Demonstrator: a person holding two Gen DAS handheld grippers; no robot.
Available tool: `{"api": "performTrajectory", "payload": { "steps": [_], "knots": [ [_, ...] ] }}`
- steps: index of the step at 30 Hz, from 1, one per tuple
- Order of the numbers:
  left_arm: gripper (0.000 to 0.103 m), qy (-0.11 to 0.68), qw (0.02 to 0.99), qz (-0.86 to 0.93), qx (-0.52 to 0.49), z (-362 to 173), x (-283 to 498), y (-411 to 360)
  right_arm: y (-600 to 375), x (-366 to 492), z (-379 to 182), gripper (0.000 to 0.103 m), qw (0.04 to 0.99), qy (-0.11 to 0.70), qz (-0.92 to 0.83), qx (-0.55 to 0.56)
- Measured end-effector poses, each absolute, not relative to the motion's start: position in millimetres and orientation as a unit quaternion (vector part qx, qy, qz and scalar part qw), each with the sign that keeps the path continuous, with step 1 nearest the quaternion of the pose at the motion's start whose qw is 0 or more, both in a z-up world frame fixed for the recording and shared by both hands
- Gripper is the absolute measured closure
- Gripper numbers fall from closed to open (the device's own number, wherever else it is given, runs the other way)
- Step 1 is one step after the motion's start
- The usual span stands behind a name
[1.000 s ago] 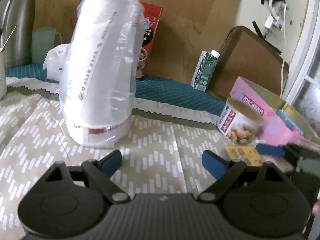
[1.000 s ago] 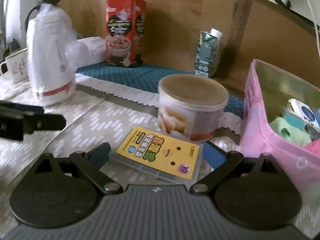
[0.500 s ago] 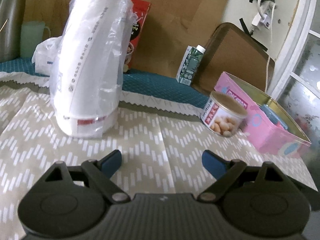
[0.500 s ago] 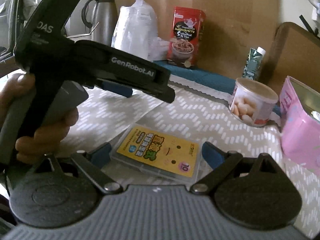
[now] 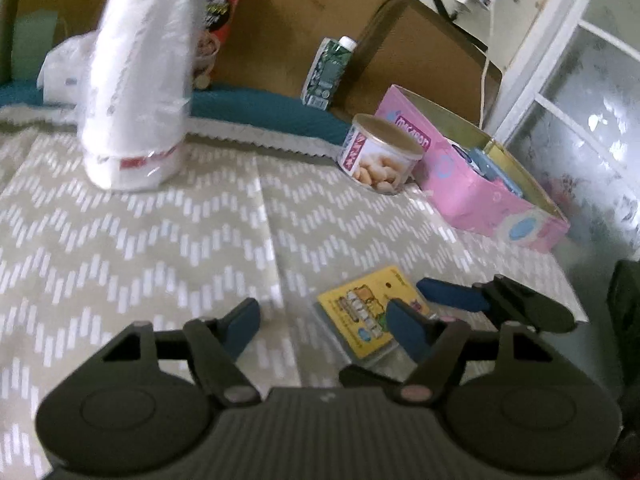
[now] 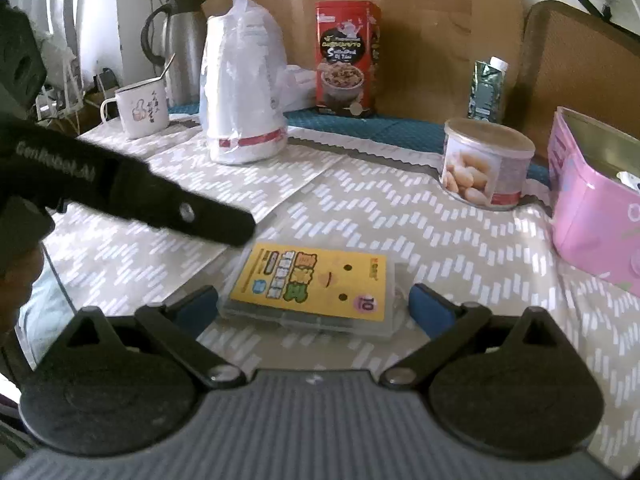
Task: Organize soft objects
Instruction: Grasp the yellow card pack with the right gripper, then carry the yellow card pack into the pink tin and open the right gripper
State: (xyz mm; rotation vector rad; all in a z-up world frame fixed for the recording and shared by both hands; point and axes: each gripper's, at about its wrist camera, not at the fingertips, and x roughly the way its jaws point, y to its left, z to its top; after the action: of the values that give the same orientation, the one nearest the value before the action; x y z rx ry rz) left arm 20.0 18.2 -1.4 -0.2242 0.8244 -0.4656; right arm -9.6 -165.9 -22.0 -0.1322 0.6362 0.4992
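While the left claw [image 5: 320, 326] narrows on nothing, the wide right claw [image 6: 314, 306] straddles the yellow packet [image 6: 312, 284], nut can [image 6: 486, 164] beyond.

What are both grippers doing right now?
Left gripper: open, jaws just been closing, nothing between them.
Right gripper: open, straddling the yellow packet, not gripping it.
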Motion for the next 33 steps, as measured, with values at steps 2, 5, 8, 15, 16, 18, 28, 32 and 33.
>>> {"api": "performTrajectory", "payload": {
  "steps": [2, 5, 8, 15, 16, 18, 28, 32, 33],
  "knots": [
    [0.036, 0.397, 0.884, -0.227, -0.100, -2, 21, 8, -168, -12, -22, 0.003, 0.918, 0.307, 0.244, -0.060],
    [0.040, 0.403, 0.875, -0.248, -0.098, -1, 20, -7, -173, -18, -22, 0.005, 0.920, 0.303, 0.245, -0.053],
    [0.040, 0.401, 0.875, -0.263, -0.071, -1, 18, -29, -181, -28, -23, 0.005, 0.925, 0.296, 0.232, -0.055],
    [0.040, 0.407, 0.851, -0.330, -0.047, -2, 28, -94, -227, -52, -25, 0.006, 0.946, 0.280, 0.160, -0.040],
    [0.040, 0.406, 0.847, -0.340, -0.038, -2, 29, -108, -234, -56, -26, 0.006, 0.949, 0.276, 0.148, -0.038],
    [0.040, 0.405, 0.840, -0.360, -0.022, -3, 29, -134, -249, -65, -26, 0.006, 0.956, 0.268, 0.115, -0.039],
    [0.025, 0.399, 0.832, -0.385, 0.031, -4, 16, -187, -319, -92, -36, 0.006, 0.970, 0.245, 0.002, 0.007],
    [0.049, 0.406, 0.817, -0.407, 0.042, -1, 11, -197, -323, -94, -37, 0.008, 0.972, 0.233, 0.011, 0.008],
    [0.049, 0.403, 0.821, -0.402, 0.046, 1, 10, -199, -322, -94, -37, 0.009, 0.973, 0.228, 0.022, 0.014]
  ]
}}
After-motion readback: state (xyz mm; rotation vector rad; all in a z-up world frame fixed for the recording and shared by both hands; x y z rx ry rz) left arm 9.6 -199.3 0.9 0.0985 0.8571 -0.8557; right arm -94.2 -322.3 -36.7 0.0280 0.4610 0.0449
